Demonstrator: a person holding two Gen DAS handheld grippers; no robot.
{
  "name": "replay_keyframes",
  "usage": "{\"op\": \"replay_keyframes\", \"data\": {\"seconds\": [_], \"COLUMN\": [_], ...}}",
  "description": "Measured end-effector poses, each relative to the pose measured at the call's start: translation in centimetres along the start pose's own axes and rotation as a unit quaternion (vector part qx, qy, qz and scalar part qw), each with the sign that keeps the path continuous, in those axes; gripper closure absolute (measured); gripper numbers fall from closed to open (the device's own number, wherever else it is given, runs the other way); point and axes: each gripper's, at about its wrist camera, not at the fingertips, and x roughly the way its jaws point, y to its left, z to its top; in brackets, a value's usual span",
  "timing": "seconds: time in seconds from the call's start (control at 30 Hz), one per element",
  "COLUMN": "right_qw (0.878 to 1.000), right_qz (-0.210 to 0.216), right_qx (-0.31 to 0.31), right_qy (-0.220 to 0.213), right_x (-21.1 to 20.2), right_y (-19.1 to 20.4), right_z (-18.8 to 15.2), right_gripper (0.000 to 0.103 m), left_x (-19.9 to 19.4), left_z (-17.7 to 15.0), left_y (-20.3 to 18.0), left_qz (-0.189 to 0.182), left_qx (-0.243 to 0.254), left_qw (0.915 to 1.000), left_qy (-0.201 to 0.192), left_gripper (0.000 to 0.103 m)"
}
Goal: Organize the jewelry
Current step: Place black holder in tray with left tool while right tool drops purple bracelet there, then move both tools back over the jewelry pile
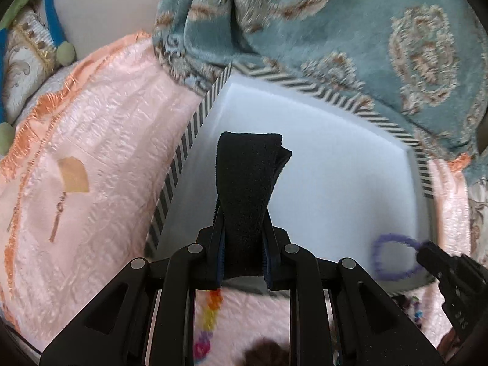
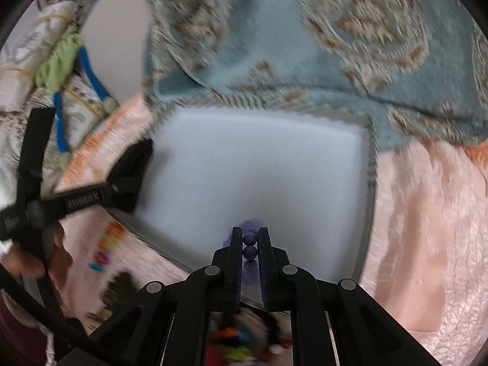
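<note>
Two grippers over the striped box (image 1: 183, 152): left jaws around black band (image 1: 247, 189), right around purple bracelet (image 2: 250, 245); lettering apparently unreadable.

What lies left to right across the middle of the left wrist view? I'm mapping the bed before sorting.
Pink bedspread → striped box rim → black cloth band in the left gripper → purple bracelet → right gripper.

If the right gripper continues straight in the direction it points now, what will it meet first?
Probably the white floor of the striped-edged box. The right gripper, shut on a purple bead bracelet, points over the near edge into the box, and nothing else shows in that line. Depth is unclear.
</note>
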Motion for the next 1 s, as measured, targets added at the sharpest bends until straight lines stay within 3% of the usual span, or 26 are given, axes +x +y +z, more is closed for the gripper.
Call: {"op": "replay_keyframes", "data": {"seconds": [0.17, 0.23, 0.27, 0.3, 0.37, 0.73, 0.87, 1.0], "right_qw": [0.998, 0.996, 0.996, 0.996, 0.997, 0.998, 0.998, 0.998], "right_qz": [-0.062, -0.085, -0.087, -0.083, -0.071, -0.041, -0.026, -0.020], "right_qx": [-0.006, -0.016, -0.017, -0.016, -0.011, -0.016, -0.014, -0.019], "right_qy": [0.003, 0.009, 0.012, 0.013, 0.009, -0.049, -0.053, -0.060], "right_x": [0.5, 0.8, 1.0, 1.0, 0.6, -5.7, -7.2, -8.8], "right_y": [-1.7, -1.7, -1.7, -1.7, -1.6, 2.2, 3.6, 4.5], "right_z": [-0.8, -0.9, -0.9, -1.0, -1.3, -2.4, -3.3, -4.3], "right_gripper": [0.094, 0.091, 0.082, 0.066, 0.060, 0.058, 0.045, 0.045], "left_x": [1.2, 1.0, 0.7, 0.3, -0.5, -7.6, -10.0, -12.1], "left_z": [0.0, 0.0, -0.1, -0.3, -0.5, -4.0, -6.0, -7.9], "left_y": [0.1, -0.1, -0.1, -0.1, 0.0, -0.5, -0.9, -1.7], "left_qz": [0.005, 0.006, 0.007, 0.004, 0.000, 0.015, 0.016, 0.024], "left_qx": [-0.004, -0.004, -0.006, -0.009, -0.011, 0.002, 0.013, 0.029], "left_qw": [1.0000, 1.0000, 0.9999, 0.9998, 0.9997, 0.9974, 0.9962, 0.9942], "left_qy": [0.004, -0.002, -0.008, -0.015, -0.021, -0.070, -0.085, -0.101], "left_gripper": [0.080, 0.059, 0.053, 0.048, 0.047, 0.047, 0.047, 0.047]}}
